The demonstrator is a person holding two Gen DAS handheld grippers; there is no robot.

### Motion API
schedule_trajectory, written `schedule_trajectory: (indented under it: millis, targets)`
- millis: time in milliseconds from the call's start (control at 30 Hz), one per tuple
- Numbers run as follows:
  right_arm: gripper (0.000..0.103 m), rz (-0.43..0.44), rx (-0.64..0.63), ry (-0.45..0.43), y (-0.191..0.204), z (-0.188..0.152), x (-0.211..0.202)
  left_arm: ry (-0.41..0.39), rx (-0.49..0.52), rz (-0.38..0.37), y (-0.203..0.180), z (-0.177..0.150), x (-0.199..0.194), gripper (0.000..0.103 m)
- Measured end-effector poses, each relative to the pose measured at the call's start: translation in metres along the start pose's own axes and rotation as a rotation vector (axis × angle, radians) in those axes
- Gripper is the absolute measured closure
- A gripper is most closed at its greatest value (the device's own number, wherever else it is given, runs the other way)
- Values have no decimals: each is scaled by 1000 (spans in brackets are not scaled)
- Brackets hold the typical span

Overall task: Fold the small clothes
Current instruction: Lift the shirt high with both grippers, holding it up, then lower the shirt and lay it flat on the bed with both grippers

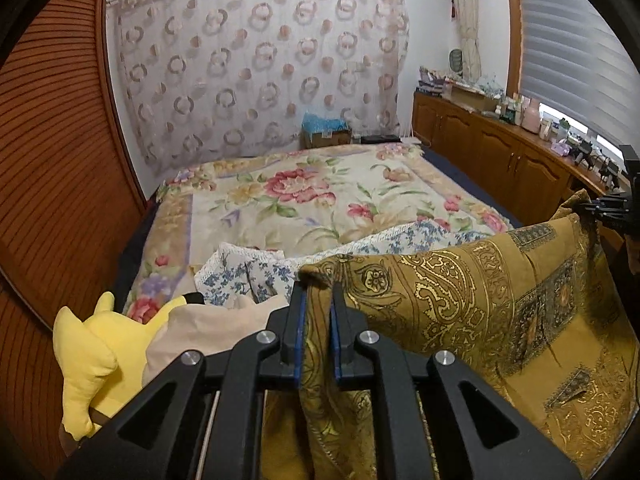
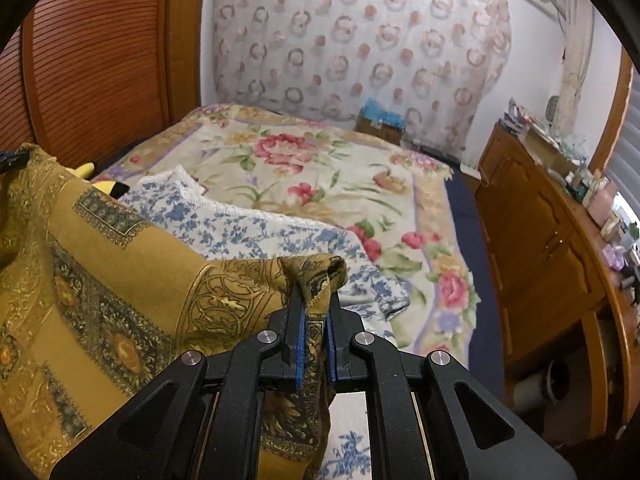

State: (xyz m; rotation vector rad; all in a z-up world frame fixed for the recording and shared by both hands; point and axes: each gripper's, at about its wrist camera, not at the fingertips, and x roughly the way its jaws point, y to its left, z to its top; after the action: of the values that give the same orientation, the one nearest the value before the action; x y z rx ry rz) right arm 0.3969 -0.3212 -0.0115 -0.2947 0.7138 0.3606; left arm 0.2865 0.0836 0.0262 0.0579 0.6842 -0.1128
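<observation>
Soft daylight is coming through the window blinds (image 1: pixel 568 40) at the right, leaving the room evenly but dimly lit. Fisheye distortion is bending the wardrobe door (image 1: pixel 52 160) and darkening the corners. Distant details are blurring slightly.

Bed (image 1: pixel 460 176) — floral blanket (image 1: pixel 304 196), blue-flowered cloth (image 2: pixel 248 228), yellow plush (image 1: pixel 96 356).

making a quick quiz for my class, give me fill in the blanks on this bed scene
1. Both grippers are shut on the mustard ____ cloth.
2. The left gripper and right gripper each pinch one ____ of it.
3. The plush toy is ____.
4. The bedspread has a ____ print.

Missing: paisley; corner; yellow; floral
</observation>
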Motion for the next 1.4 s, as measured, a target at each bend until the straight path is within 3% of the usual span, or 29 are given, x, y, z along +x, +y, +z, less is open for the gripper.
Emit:
schedule_trajectory:
  millis: [133,167,200,300,633,867,1400]
  targets:
    - [86,-2,24,20,-3,2,12,39,-10,-20,4,-1,6,87]
    - [82,-8,26,27,-3,2,15,42,-10,-15,7,-3,5,81]
    - [74,-9,33,33,-3,0,15,43,-4,-3,8,-5,2,73]
    - [55,-6,55,22,-4,-6,10,39,7,18,11,-16,-10,66]
    - [53,48,152,58,4,-68,-33,109,-16,-10,13,-84,-44,65]
    - [54,57,192,128,9,-111,-48,143,-39,12,10,-120,-52,65]
    - [65,91,151,160,37,-139,-39,169,-82,51,15,-138,-52,65]
